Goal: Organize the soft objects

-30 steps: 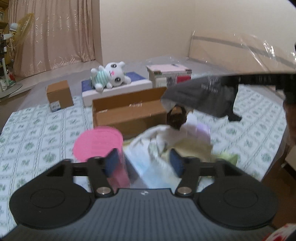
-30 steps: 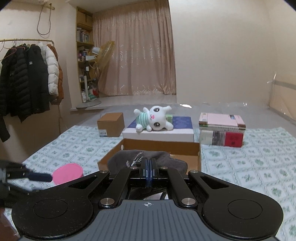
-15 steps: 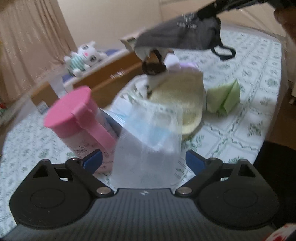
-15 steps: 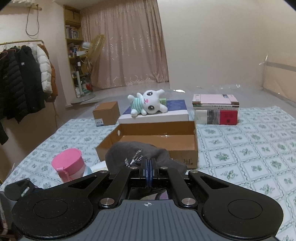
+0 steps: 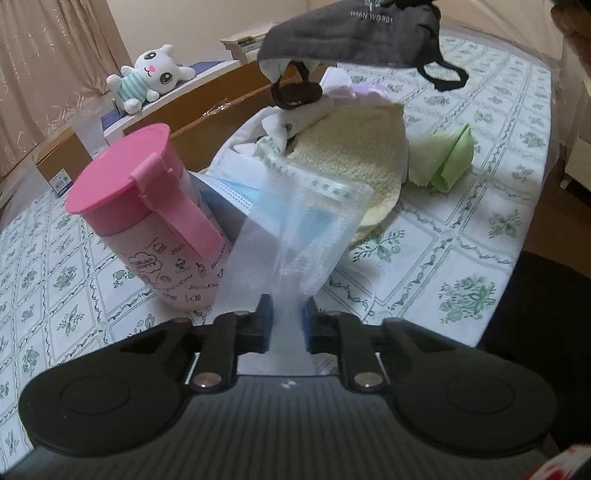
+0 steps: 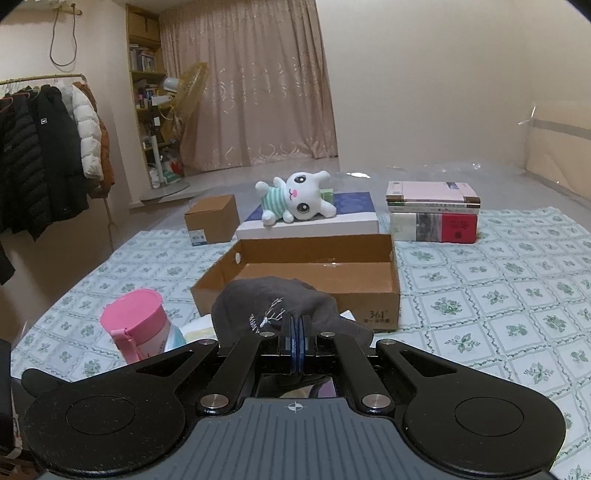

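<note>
My left gripper (image 5: 287, 325) is shut on a clear plastic bag of blue face masks (image 5: 295, 236), next to a pink cup (image 5: 147, 210). Behind the bag lies a pile of soft things: a cream towel (image 5: 354, 155), a white cloth (image 5: 295, 118) and a green cloth (image 5: 443, 158). My right gripper (image 6: 296, 343) is shut on a dark grey cloth (image 6: 273, 310) and holds it in the air above the pile; the cloth also shows in the left wrist view (image 5: 354, 33). An open cardboard box (image 6: 314, 280) lies just beyond it.
A white plush toy (image 6: 295, 195) lies on a flat white box (image 6: 310, 221) behind the cardboard box. A small brown box (image 6: 212, 223) stands to its left and a stack of books (image 6: 432, 210) to its right. Coats (image 6: 44, 155) hang at the far left.
My left gripper has closed from wide open onto the bag of masks. My right gripper has carried the grey cloth higher and nearer the open box.
</note>
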A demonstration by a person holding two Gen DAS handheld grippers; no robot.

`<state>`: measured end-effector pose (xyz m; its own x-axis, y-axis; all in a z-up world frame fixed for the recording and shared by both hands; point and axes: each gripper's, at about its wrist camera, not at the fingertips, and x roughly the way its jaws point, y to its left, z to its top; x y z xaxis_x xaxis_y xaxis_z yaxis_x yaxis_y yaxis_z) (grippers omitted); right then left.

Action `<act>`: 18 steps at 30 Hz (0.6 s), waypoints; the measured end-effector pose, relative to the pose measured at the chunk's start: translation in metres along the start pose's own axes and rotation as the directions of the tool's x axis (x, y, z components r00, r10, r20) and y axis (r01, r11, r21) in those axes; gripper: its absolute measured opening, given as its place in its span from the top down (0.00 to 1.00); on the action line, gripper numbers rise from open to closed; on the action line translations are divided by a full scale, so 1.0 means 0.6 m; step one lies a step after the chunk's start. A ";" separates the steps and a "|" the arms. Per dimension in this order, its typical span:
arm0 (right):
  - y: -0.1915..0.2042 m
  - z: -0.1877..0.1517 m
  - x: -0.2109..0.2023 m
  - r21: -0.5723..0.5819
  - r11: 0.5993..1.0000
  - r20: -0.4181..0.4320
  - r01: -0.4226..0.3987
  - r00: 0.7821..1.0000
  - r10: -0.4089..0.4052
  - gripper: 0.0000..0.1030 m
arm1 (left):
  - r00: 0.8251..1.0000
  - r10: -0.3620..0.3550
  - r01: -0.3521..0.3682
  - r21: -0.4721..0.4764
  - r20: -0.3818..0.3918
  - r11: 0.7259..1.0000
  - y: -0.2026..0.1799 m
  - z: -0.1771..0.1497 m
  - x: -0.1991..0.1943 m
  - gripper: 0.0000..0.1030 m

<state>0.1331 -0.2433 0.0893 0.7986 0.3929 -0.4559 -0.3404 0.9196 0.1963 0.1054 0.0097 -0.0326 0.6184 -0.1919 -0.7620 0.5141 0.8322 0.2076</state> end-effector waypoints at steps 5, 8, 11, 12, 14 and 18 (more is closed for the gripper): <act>0.005 0.009 -0.010 -0.006 1.000 0.017 0.000 1.000 0.001 0.99 | 0.999 -0.018 0.019 -0.032 0.039 0.999 0.006 0.012 -0.045 0.97; 0.005 0.018 -0.017 -0.009 1.000 0.035 -0.001 0.999 0.001 0.99 | 0.995 -0.028 0.035 -0.079 0.091 0.996 0.017 0.030 -0.076 0.98; 0.006 0.028 -0.022 -0.014 1.000 0.050 -0.002 0.999 0.003 0.99 | 0.990 -0.023 0.039 -0.115 0.137 0.993 0.029 0.059 -0.101 0.98; 0.004 0.032 -0.024 -0.016 1.000 0.057 -0.002 0.998 0.003 0.99 | 0.988 -0.022 0.042 -0.130 0.152 0.991 0.034 0.070 -0.108 0.98; 0.002 0.043 -0.025 -0.021 1.000 0.072 -0.001 0.997 0.002 0.99 | 0.984 -0.017 0.045 -0.155 0.177 0.987 0.044 0.095 -0.118 0.98; -0.007 0.067 -0.024 -0.028 1.000 0.099 0.002 0.995 0.001 0.99 | 0.976 -0.002 0.047 -0.199 0.218 0.979 0.066 0.148 -0.127 0.98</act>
<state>0.1428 -0.2530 0.1300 0.8436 0.3915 -0.3676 -0.3526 0.9200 0.1709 0.1315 0.0111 0.0881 0.7319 -0.3026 -0.6106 0.4137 0.9093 0.0452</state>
